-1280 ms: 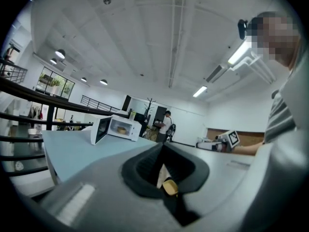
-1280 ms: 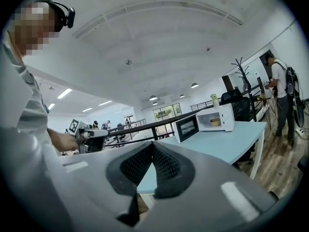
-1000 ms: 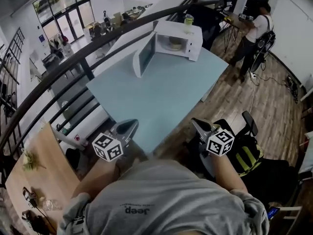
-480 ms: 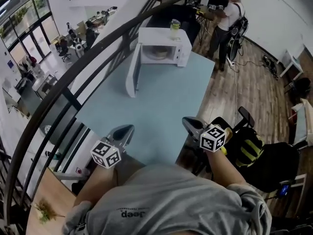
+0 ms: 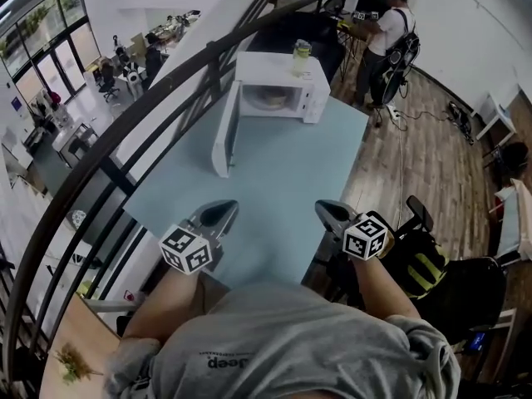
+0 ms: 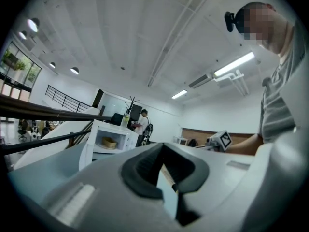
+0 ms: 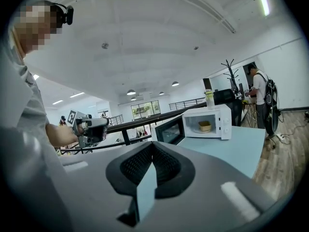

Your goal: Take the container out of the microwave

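Note:
A white microwave point(image 5: 278, 86) stands at the far end of the light blue table point(image 5: 274, 173), its door point(image 5: 223, 131) swung open to the left. Inside it sits a small tan container point(image 5: 273, 99), which also shows as the container point(image 7: 204, 125) in the right gripper view and the container point(image 6: 109, 142) in the left gripper view. My left gripper point(image 5: 220, 213) and right gripper point(image 5: 328, 212) hover side by side at the table's near edge, far from the microwave. Both point toward it. Both are shut with nothing held.
A bottle point(image 5: 301, 56) stands on top of the microwave. A black railing point(image 5: 125, 140) runs along the table's left side. A person point(image 5: 386, 23) stands at a desk behind the table. A chair with a black and yellow bag point(image 5: 424, 264) is at my right, on the wooden floor.
Both grippers have moved forward to the table's near edge. The microwave appears closer and more centred in the head view. Both grippers stay shut.

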`<state>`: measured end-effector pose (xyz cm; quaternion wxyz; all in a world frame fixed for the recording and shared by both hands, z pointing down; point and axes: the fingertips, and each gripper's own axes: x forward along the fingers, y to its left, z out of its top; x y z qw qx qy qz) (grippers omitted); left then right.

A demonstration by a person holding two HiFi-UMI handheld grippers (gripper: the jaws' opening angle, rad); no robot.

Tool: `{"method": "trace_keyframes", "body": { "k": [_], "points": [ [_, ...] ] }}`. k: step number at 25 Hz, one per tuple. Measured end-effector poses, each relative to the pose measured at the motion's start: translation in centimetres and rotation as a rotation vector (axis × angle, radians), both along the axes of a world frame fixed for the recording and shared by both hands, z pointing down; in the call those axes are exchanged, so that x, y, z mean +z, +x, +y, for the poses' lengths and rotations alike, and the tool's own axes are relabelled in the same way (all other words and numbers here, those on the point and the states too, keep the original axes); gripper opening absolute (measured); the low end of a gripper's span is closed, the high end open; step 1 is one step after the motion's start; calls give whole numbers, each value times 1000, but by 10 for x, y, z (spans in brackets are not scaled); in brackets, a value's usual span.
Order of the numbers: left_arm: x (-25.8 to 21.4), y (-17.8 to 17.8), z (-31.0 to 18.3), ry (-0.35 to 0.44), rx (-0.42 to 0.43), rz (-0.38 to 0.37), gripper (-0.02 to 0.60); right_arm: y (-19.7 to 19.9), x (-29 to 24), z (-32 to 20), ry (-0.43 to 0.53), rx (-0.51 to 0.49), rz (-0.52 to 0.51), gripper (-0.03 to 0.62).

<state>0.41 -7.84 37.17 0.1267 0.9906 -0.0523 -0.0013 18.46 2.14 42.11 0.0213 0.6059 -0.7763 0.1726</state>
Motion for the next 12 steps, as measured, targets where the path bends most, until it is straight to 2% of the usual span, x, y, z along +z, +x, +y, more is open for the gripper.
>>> {"method": "trace_keyframes", "body": {
  "k": [4, 12],
  "points": [
    [5, 45, -15, -1, -42, -32, 26, 46, 14, -28, 17, -32, -10, 5],
    [48, 161, -51, -67, -159, -116, 26, 168, 52, -109, 66, -126, -23, 5]
  ]
}}
